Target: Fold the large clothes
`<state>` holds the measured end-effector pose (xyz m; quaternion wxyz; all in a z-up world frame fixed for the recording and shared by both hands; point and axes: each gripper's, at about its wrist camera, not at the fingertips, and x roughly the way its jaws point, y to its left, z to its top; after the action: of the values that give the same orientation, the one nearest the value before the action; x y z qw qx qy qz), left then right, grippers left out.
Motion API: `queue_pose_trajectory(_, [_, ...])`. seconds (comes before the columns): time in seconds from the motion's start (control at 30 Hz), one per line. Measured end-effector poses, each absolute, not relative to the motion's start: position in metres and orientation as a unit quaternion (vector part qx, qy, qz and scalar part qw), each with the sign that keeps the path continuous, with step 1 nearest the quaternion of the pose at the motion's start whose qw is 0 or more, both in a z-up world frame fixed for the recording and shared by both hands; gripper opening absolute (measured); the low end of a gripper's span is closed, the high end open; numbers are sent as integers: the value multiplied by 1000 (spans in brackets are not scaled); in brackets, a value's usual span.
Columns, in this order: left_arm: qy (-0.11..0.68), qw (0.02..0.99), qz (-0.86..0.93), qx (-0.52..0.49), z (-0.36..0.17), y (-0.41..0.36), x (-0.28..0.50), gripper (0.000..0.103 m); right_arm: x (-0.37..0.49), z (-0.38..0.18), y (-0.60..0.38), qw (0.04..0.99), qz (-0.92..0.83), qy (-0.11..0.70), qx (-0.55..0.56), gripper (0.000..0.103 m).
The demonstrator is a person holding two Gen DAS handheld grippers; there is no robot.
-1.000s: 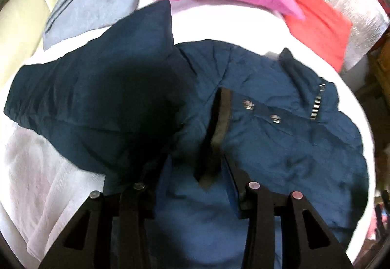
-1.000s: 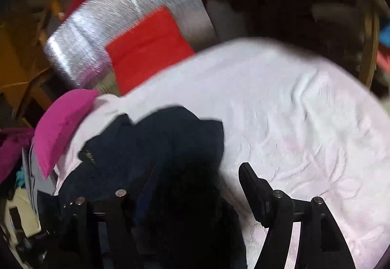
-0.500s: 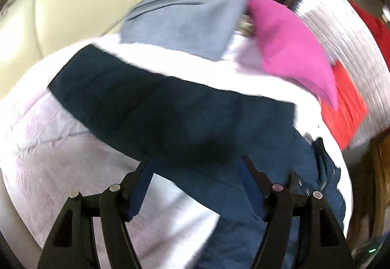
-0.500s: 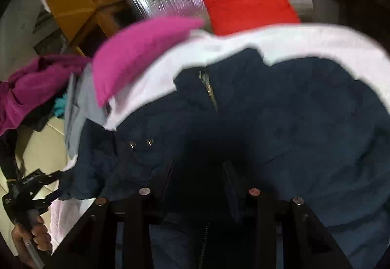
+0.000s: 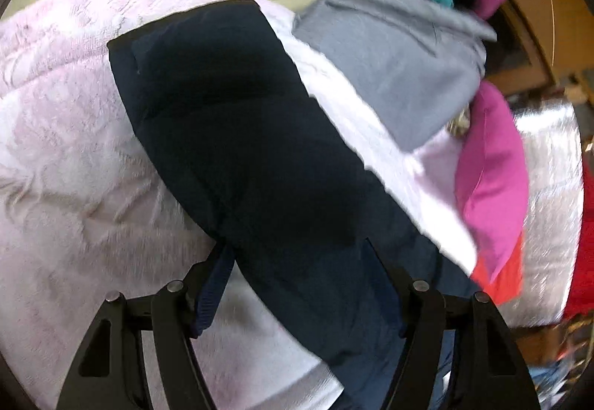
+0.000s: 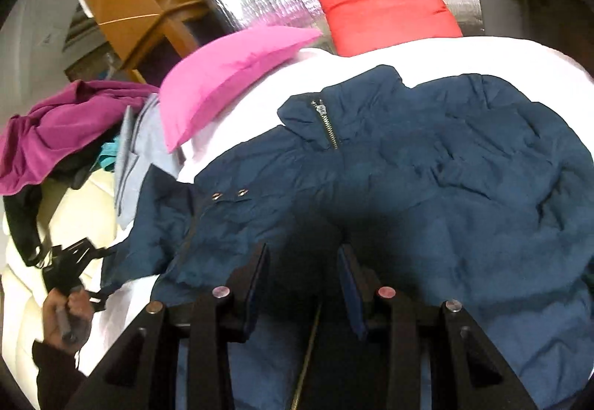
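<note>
A navy jacket (image 6: 427, 179) lies spread, zipper side up, on a pale pink blanket (image 5: 74, 157), with a pink pillow (image 6: 226, 72) and a grey garment (image 5: 401, 68) near its collar end. The left hand-held gripper (image 5: 297, 283) stands wide over the outstretched sleeve (image 5: 230, 120), pads clear of the cloth. The right hand-held gripper (image 6: 302, 280) is part-closed over the jacket's lower front; whether it pinches fabric I cannot tell.

no readable text, labels, brands or numbers anywhere
</note>
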<state>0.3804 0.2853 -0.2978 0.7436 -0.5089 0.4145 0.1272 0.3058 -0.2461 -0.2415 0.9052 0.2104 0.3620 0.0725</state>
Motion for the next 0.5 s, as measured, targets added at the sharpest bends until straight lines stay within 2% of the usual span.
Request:
queue_pose_trajectory(0.03, [408, 745, 130, -511, -300, 288, 382, 70, 301, -244, -246, 906, 72, 361, 209, 41])
queue_pose_trajectory(0.07, [405, 747, 135, -510, -302, 289, 384, 63, 298, -244, -246, 906, 71, 362, 209, 41])
queue_pose_trajectory(0.1, [404, 748, 142, -507, -303, 290, 385, 46, 296, -245, -247, 905, 71, 362, 211, 41])
queue_pose_trajectory(0.2, [404, 749, 154, -502, -311, 288, 392, 28, 294, -251, -252, 904, 66, 361, 217, 41])
queue_pose_trajectory(0.3, [399, 777, 166, -457, -295, 277, 393, 17, 291, -252, -260, 904, 59, 358, 227, 41])
queue_pose_trajectory(0.5, [359, 839, 104, -396, -237, 229, 399, 13, 278, -238, -285, 913, 33, 330, 237, 41])
